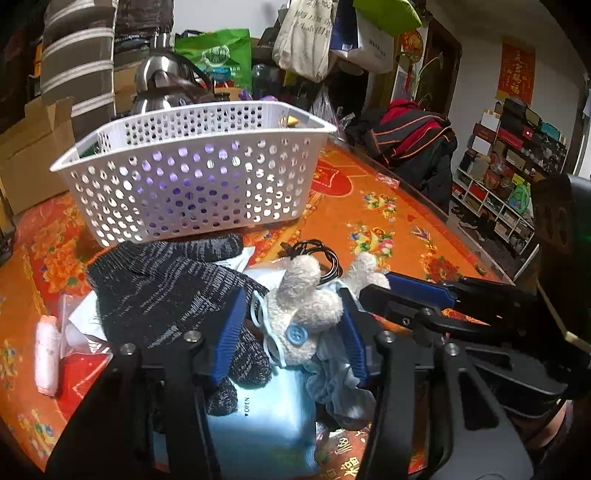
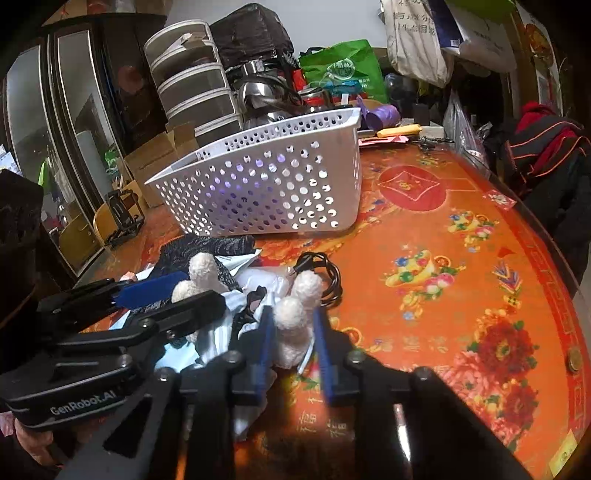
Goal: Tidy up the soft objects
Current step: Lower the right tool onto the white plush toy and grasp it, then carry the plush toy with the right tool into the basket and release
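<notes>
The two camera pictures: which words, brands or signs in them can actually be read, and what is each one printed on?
"GenRobot.AI": on the left gripper, seen from the right wrist.
"OPEN": on the pale blue packet under the plush toy.
Chinese characters on the red wall poster, the hanging tote bags, the green bag and the orange tablecloth: too blurred to read.

Table (image 1: 388,221) wearing an orange floral cloth — white perforated basket (image 1: 192,173) sitting on it, black cable (image 2: 325,273) coiling near a heap of soft items (image 1: 177,295), pink roll (image 1: 47,354) lying beside.
</notes>
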A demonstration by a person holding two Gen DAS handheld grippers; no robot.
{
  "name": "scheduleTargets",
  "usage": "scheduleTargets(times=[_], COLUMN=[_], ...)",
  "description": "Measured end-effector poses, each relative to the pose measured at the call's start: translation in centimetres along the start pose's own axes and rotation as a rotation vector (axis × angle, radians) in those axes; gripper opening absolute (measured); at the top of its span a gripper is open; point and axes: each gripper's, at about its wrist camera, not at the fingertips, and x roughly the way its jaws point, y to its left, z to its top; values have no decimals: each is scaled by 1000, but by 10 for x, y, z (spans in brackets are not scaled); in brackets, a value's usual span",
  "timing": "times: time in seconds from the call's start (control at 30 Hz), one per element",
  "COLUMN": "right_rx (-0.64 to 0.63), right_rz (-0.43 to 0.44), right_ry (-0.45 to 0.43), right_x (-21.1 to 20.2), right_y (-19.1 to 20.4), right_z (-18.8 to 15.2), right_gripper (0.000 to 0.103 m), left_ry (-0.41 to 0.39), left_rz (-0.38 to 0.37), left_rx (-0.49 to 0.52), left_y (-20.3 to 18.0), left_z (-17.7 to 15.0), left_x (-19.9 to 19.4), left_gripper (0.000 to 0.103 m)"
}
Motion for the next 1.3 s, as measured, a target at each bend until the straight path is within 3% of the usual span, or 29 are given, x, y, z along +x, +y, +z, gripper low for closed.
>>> scheduleTargets(times=[0.1, 0.27, 0.53, 0.83, 1.03, 1.3], right_rx=[-6, -27, -87, -171, -228, -229], right_rz=[-12, -43, -47, -31, -25, -74], right_ry=[-5, -34, -127, -199, -225, -207], right_x=[0, -12, -54, -86, -93, -66], right_y=[2, 10, 37, 72, 92, 91], right_z=[0, -1, 8, 38, 91, 195], right_gripper=[12, 11, 10, 10, 10, 10], left_ry=[19, -4, -88, -205, -238, -239], left_rz=[-22, -31, -102, -142, -130, -103], left_rx=[-5, 2, -52, -79, -75, -111], left_y=[2, 3, 21, 39, 51, 72], left_z=[-1, -3, -4, 17, 57, 170], left_x=[8, 4, -32, -89, -112, -116], left_gripper=[25, 17, 15, 15, 15, 15])
